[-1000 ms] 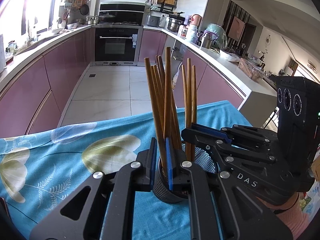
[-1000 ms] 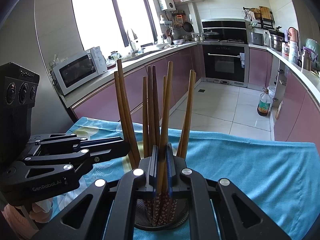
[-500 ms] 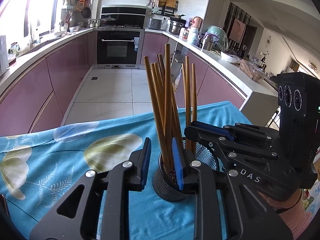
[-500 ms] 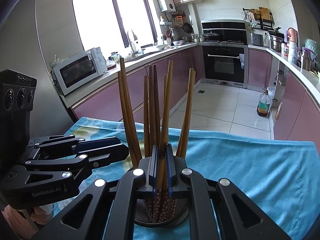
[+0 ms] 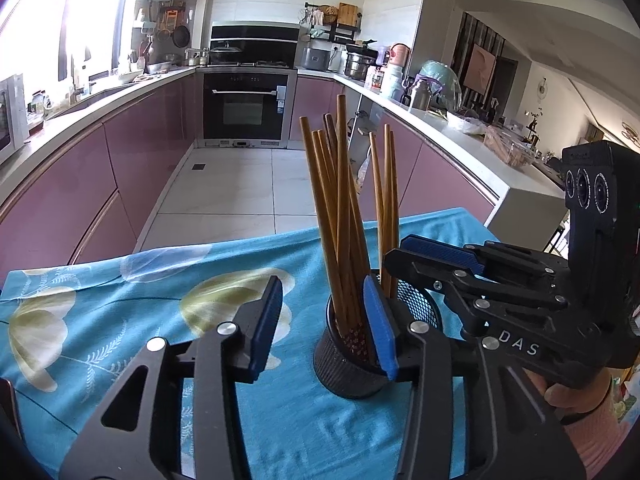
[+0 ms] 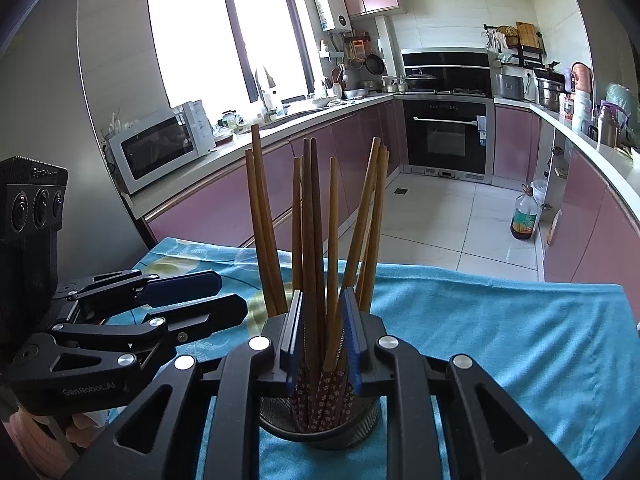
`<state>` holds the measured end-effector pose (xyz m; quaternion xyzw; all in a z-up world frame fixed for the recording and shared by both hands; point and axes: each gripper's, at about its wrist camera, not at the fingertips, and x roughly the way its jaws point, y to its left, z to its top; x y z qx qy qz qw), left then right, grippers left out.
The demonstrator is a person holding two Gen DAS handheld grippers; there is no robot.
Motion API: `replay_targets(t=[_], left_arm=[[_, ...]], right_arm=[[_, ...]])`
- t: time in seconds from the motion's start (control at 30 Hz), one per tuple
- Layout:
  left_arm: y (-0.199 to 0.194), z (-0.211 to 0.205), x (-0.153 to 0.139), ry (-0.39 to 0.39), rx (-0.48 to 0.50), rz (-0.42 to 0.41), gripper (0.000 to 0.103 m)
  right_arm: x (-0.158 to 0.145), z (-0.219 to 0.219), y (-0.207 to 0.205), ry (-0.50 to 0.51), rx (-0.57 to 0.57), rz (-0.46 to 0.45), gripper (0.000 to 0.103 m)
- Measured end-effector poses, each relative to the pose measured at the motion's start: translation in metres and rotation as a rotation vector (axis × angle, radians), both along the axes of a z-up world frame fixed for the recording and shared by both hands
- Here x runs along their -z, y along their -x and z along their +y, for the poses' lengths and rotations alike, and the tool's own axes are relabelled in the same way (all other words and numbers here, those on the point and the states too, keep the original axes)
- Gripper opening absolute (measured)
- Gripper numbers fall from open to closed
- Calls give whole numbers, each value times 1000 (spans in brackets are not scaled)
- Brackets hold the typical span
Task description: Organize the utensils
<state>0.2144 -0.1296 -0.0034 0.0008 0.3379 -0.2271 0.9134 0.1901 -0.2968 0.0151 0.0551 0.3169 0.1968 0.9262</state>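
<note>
Several brown chopsticks (image 5: pixel 340 220) stand upright in a black mesh cup (image 5: pixel 348 364) on the blue flowered cloth. My left gripper (image 5: pixel 324 326) is at the cup's rim and its jaws are opening. The bundle stands just left of its right pad, and neither pad presses on it. In the right wrist view, my right gripper (image 6: pixel 323 334) sits over the cup (image 6: pixel 320 424). Its jaws are opening too, with a few chopsticks (image 6: pixel 310 240) loose between the pads. Each gripper shows in the other's view: the right gripper (image 5: pixel 394 250) and the left gripper (image 6: pixel 232 296).
The blue cloth (image 5: pixel 120 300) covers the table, whose far edge drops to the tiled kitchen floor (image 5: pixel 240 192). A person's hand (image 5: pixel 580 400) holds the right gripper. Purple cabinets, an oven (image 6: pixel 444 140) and a microwave (image 6: pixel 156 150) stand well beyond the table.
The left jaws have gone from shut on a chopstick to wide apart. The right jaws have parted a little, and the chopsticks they pinched now lean free in the cup.
</note>
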Motion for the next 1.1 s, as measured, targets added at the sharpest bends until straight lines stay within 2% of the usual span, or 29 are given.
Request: replay_targets(t=[0.37, 0.5, 0.6, 0.83, 0.97, 1.1], left_arm=[[21, 8, 3, 16, -20, -34, 59], [29, 11, 3, 18, -34, -45, 64], [35, 14, 2, 15, -50, -60, 69], [55, 24, -3, 0, -98, -121, 89], [67, 33, -7, 0, -127, -160, 97], [79, 45, -10, 9, -158, -198, 97]], right_arm=[[-1, -7, 14, 12, 31, -21, 29], [-2, -7, 22, 21, 39, -35, 40], [-3, -8, 26, 30, 50, -48, 41], [-4, -12, 39, 36, 72, -71, 50], [-3, -9, 51, 53, 78, -100, 64], [-3, -7, 61, 71, 92, -139, 83]])
